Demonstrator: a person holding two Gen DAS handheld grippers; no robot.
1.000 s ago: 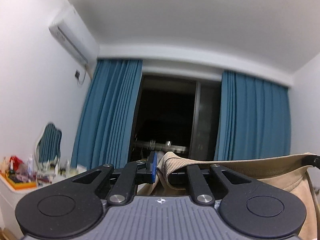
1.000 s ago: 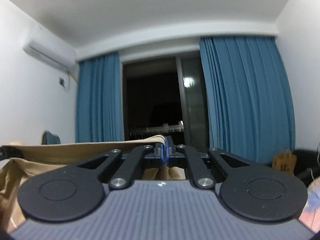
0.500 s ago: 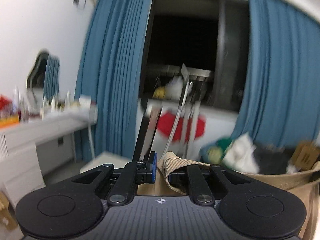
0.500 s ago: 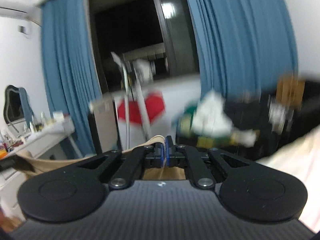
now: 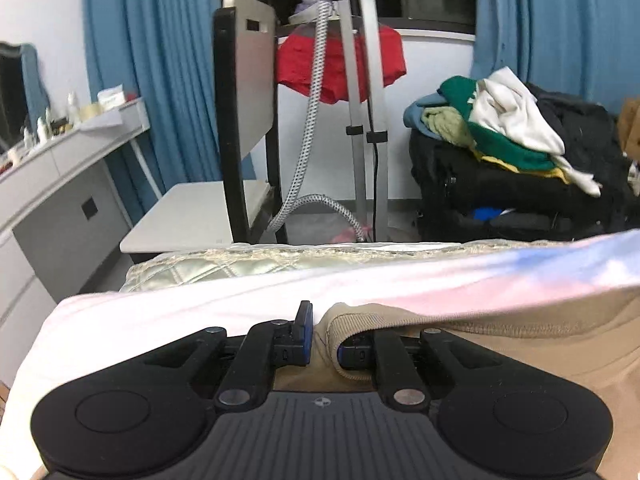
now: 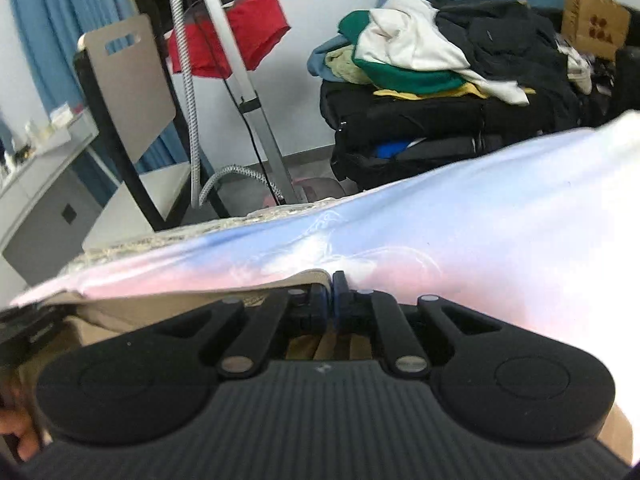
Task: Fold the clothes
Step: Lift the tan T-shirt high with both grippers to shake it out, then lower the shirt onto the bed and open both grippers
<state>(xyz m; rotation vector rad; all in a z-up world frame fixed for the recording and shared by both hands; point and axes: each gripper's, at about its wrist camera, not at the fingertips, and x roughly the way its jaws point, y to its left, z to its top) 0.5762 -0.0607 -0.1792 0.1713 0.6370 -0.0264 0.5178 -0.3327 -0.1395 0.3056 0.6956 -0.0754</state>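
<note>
Left gripper: jaws clamped on the ribbed hem of a tan garment, fabric bunched thick between the blue pads, hem curling over the right-hand finger. Right gripper: jaws pressed together on a thin edge of the same tan garment, pads almost touching. Garment stretched between the two grippers, low over a bed sheet in white, pink and pale blue; whether lying on the sheet or just above it, cannot tell. Quilted cream mattress edge visible beyond the sheet. Beyond the bed: grey chair with black frame, upright; garment steamer pole with braided hose hanging beside it; red cloth draped on the steamer stand. To the right, a black suitcase carrying a loose pile of clothes in green, white and yellow. Grey desk at left with small bottles along the top, blurred. Blue curtains behind. Cardboard box at far right in the right wrist view. Part of a hand at the lower left corner of that view.
</note>
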